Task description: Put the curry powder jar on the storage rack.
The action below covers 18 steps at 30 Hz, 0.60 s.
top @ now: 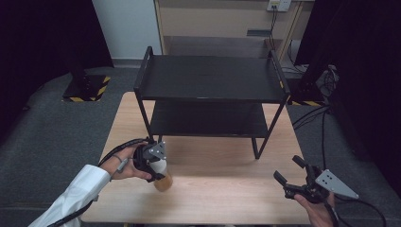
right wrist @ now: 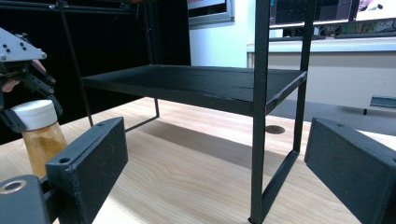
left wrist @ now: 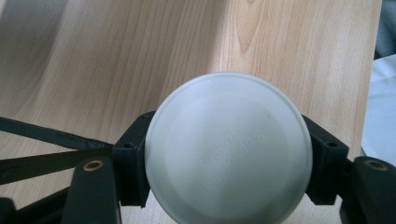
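A small jar [top: 163, 179] with a white lid and amber contents is near the front left of the wooden table [top: 227, 194]. My left gripper [top: 160, 166] is shut on the jar's lid [left wrist: 229, 149], with one jaw on each side of it. In the right gripper view the jar [right wrist: 41, 137] shows at far left under the left gripper [right wrist: 25, 95], and its base is hidden behind my own jaw. My right gripper [top: 286, 168] is held open over the table's front right, and nothing lies between its jaws [right wrist: 215, 158].
A black two-tier rack [top: 210, 78] stands on the far half of the table, and both its shelves [right wrist: 196, 84] are bare. One of its legs [right wrist: 259, 140] rises close in front of my right gripper. Grey carpet and cables surround the table.
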Each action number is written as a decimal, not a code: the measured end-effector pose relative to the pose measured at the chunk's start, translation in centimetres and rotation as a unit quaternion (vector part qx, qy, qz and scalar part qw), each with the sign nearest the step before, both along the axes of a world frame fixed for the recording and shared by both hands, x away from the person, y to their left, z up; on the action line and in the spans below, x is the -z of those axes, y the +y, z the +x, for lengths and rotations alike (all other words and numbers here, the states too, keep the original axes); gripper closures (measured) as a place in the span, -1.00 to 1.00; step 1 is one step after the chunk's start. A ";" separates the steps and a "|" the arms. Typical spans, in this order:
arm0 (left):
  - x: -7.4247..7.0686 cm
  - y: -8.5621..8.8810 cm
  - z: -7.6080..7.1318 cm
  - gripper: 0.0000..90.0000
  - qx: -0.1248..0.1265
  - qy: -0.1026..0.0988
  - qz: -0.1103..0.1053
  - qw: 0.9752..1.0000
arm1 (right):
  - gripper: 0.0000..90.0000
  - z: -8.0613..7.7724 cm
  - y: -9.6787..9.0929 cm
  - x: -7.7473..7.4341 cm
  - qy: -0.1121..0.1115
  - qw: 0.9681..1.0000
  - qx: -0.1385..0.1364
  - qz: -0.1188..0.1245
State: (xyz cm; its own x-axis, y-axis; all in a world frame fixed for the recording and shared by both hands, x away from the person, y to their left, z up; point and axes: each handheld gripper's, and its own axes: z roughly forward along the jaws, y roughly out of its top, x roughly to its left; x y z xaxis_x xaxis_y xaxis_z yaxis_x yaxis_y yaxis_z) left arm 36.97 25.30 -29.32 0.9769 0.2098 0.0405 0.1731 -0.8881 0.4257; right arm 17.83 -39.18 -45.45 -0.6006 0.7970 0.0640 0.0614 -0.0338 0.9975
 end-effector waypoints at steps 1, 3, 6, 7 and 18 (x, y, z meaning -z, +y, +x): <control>-0.1 -0.1 0.0 -0.28 0.002 0.000 0.001 1.000 | -0.87 0.0 0.0 0.0 0.000 1.000 0.000 0.000; -0.1 -0.2 0.0 -0.28 0.001 0.000 0.002 1.000 | -0.87 0.0 0.0 0.0 0.000 1.000 0.001 0.000; -0.5 -0.4 -0.1 -0.28 0.004 0.001 0.000 1.000 | -0.87 -0.1 0.0 0.0 -0.001 1.000 0.002 0.001; -0.9 -0.6 -0.2 -0.28 0.005 0.003 -0.002 1.000 | -0.87 -0.1 -0.1 0.0 -0.001 1.000 0.001 0.001; -12.4 -2.1 -0.7 -0.28 0.017 0.007 -0.023 1.000 | -0.87 -0.1 -0.1 0.0 -0.003 1.000 0.001 0.004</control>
